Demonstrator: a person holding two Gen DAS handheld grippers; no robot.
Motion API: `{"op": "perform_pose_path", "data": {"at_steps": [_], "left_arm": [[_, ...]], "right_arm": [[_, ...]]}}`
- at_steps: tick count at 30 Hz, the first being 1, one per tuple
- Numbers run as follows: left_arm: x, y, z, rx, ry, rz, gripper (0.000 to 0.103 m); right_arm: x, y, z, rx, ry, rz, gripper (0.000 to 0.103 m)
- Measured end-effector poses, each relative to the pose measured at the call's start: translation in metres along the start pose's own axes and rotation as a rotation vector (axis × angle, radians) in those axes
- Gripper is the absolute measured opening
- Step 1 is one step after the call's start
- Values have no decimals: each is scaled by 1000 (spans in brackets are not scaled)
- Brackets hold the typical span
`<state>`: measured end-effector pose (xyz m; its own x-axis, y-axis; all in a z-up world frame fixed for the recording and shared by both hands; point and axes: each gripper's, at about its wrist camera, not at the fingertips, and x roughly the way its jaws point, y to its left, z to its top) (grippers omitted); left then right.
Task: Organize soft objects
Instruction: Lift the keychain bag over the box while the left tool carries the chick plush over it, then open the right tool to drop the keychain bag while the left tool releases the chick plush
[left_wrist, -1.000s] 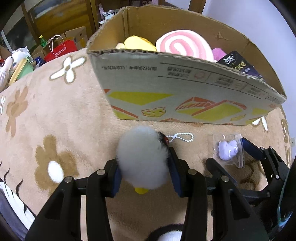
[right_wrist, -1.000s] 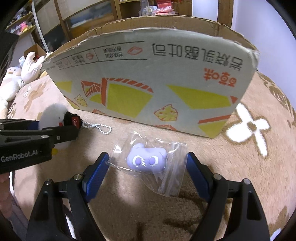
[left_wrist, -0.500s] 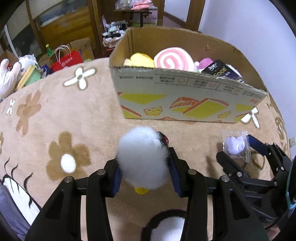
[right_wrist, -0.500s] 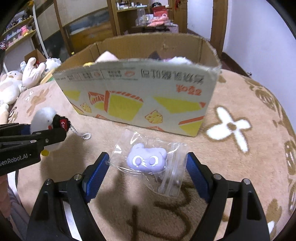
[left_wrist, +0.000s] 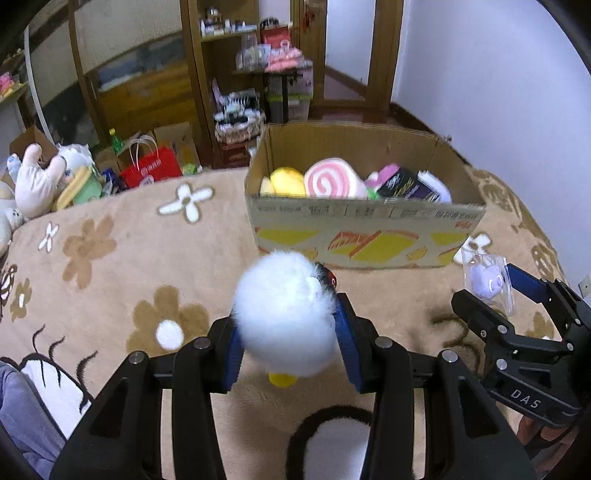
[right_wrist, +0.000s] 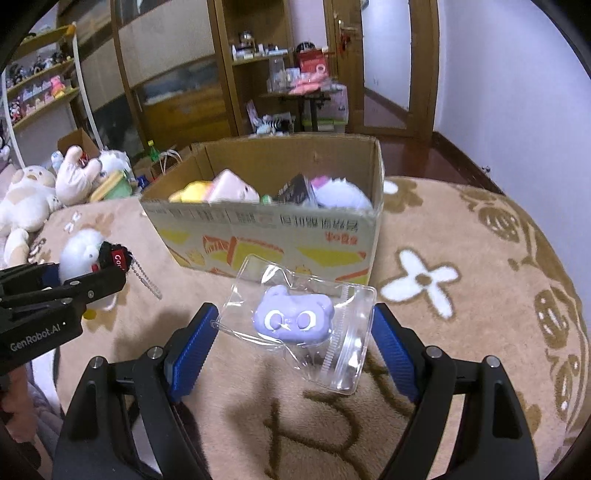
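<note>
My left gripper (left_wrist: 290, 332) is shut on a white fluffy plush keychain (left_wrist: 286, 314) with a yellow foot and a ball chain (right_wrist: 146, 277), held above the beige blanket. My right gripper (right_wrist: 291, 332) is shut on a clear zip bag with a purple soft toy (right_wrist: 293, 319) inside, also lifted; it shows in the left wrist view (left_wrist: 487, 282) too. An open cardboard box (left_wrist: 365, 236) stands beyond both grippers, holding a pink swirl plush (left_wrist: 332, 181), a yellow plush (left_wrist: 286, 181) and other soft items.
The flowered beige blanket (left_wrist: 110, 266) covers the surface. Plush toys (right_wrist: 33, 199) and a red bag (left_wrist: 153, 166) lie past its far left edge. A black-and-white plush (left_wrist: 332, 439) lies below my left gripper. Wooden shelves stand behind.
Both grippers have risen and pulled back from the box with their objects; the box now looks smaller and its contents show from above.
</note>
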<state>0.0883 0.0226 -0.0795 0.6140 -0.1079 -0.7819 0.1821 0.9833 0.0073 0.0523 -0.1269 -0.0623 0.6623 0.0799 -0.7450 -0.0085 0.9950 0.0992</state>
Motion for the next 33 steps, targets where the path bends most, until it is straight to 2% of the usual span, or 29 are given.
{"op": "perform_pose_path", "data": {"at_steps": [6,17,25,33], "left_arm": [[-24,-6,9,21,-83,-16,43],[-51,-10,41,92,-255,30,43],[-47,-22,73,142,-344,35,43],[-20,-34,95,185,-368,35,44]], "right_arm": [[-16,6,19,-21,-79,9,88],[-28,5,45,-33,-182,20,88],[-25,-5,67,-34,-232,17,88],[8,-10,73,-52,-224,22,88]]}}
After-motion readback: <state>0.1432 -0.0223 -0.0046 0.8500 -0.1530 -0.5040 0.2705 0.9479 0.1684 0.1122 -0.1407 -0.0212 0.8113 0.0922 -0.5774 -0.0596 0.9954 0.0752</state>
